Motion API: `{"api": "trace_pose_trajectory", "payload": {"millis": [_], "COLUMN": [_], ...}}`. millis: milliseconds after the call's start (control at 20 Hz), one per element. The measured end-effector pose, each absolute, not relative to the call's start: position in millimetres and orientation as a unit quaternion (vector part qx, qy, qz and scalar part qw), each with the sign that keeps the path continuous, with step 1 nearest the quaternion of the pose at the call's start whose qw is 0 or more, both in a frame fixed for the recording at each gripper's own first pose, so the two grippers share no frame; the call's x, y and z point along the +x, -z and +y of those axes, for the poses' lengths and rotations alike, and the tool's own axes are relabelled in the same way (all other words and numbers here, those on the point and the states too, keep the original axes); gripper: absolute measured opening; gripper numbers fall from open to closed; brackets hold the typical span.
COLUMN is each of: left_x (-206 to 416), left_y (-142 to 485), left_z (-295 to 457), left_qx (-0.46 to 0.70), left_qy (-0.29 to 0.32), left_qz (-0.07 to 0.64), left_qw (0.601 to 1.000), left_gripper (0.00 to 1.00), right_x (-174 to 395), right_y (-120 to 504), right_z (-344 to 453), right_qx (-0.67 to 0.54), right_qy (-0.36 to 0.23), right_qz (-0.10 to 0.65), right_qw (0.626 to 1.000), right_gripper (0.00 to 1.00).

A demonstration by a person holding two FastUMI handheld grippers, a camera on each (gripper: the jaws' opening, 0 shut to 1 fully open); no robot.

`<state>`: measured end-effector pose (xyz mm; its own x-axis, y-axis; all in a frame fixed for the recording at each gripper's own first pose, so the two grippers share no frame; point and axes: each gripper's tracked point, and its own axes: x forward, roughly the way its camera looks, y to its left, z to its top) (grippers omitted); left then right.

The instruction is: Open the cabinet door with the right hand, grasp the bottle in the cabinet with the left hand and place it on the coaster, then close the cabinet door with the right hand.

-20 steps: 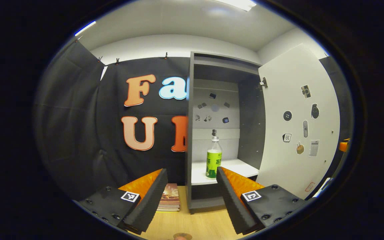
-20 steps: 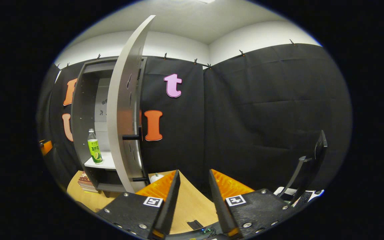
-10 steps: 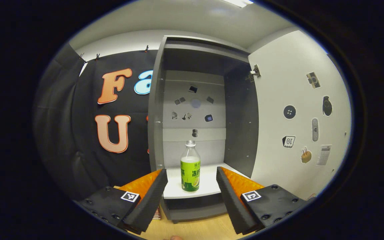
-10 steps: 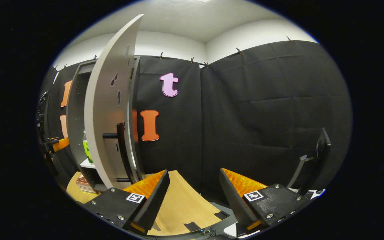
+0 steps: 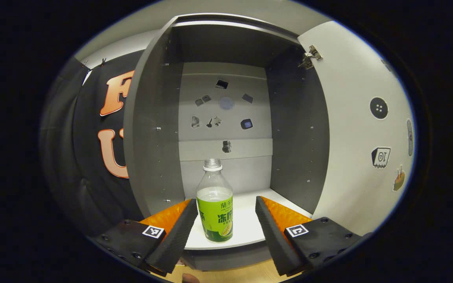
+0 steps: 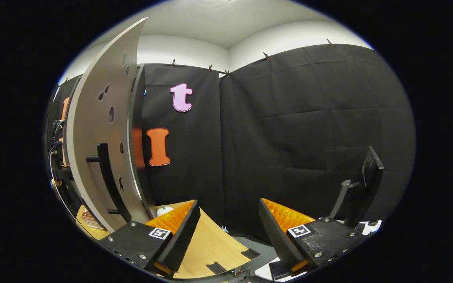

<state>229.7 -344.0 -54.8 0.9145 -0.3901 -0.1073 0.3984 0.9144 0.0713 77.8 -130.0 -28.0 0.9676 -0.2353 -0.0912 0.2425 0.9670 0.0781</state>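
Left hand-held gripper (image 5: 226, 224) spread wide, level with the cabinet (image 5: 153, 129) opening, fingers to either side of the bottle (image 5: 214, 210) but not touching it, holding nothing. Bottle upright on the white shelf (image 5: 246, 224) inside, near the front edge, just beside the left finger and farther from the right one; clear body, green label, pale cap. Small stickers on the grey back panel above it. Door (image 5: 362, 129) swung open to the right, hinge at its top inner corner, more stickers on its inner face. Strip of wooden counter (image 5: 246, 275) under the cabinet base.

Right hand-held gripper (image 6: 228, 228) also spread wide and empty, away from the door, facing the black booth wall. Door (image 6: 100, 149) seen from its outer side at the left, standing open, dark handle (image 6: 106, 177) sticking out from it, not touched by the fingers. Wooden counter (image 6: 210, 247) below, between the fingers. Monitor (image 6: 362, 184) on a stand at the far right. Stack of books (image 6: 89, 218) low at the left, beside the door's bottom edge. Coaster not made out.
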Motion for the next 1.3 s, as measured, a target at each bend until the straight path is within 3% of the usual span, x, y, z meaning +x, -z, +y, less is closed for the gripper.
{"api": "trace_pose_trajectory", "payload": {"millis": [750, 850, 1100, 1150, 1250, 1300], "left_x": [279, 274, 253, 245, 228, 220], "left_y": [72, 72, 67, 65, 56, 53], "left_z": [-340, -338, -335, -331, -322, -316], "left_qx": [0.035, 0.029, 0.008, 0.005, 0.008, 0.012], "left_qy": [0.178, 0.178, 0.192, 0.194, 0.196, 0.194], "left_qz": [0.052, 0.057, 0.067, 0.064, 0.055, 0.051], "left_qw": [0.982, 0.982, 0.979, 0.979, 0.979, 0.98], "left_gripper": [0.96, 0.79, 0.81, 0.81, 0.83, 0.81], "right_x": [89, 88, 87, 86, 87, 88], "right_y": [45, 46, 42, 41, 41, 38], "right_z": [-137, -135, -132, -131, -128, -126], "right_qx": [0.045, 0.046, 0.042, 0.042, 0.045, 0.047], "right_qy": [0.129, 0.127, 0.122, 0.121, 0.117, 0.114], "right_qz": [0.059, 0.061, 0.059, 0.058, 0.055, 0.055], "right_qw": [0.989, 0.989, 0.99, 0.99, 0.991, 0.991], "right_gripper": [0.92, 0.93, 0.93, 0.97, 0.97, 0.93]}}
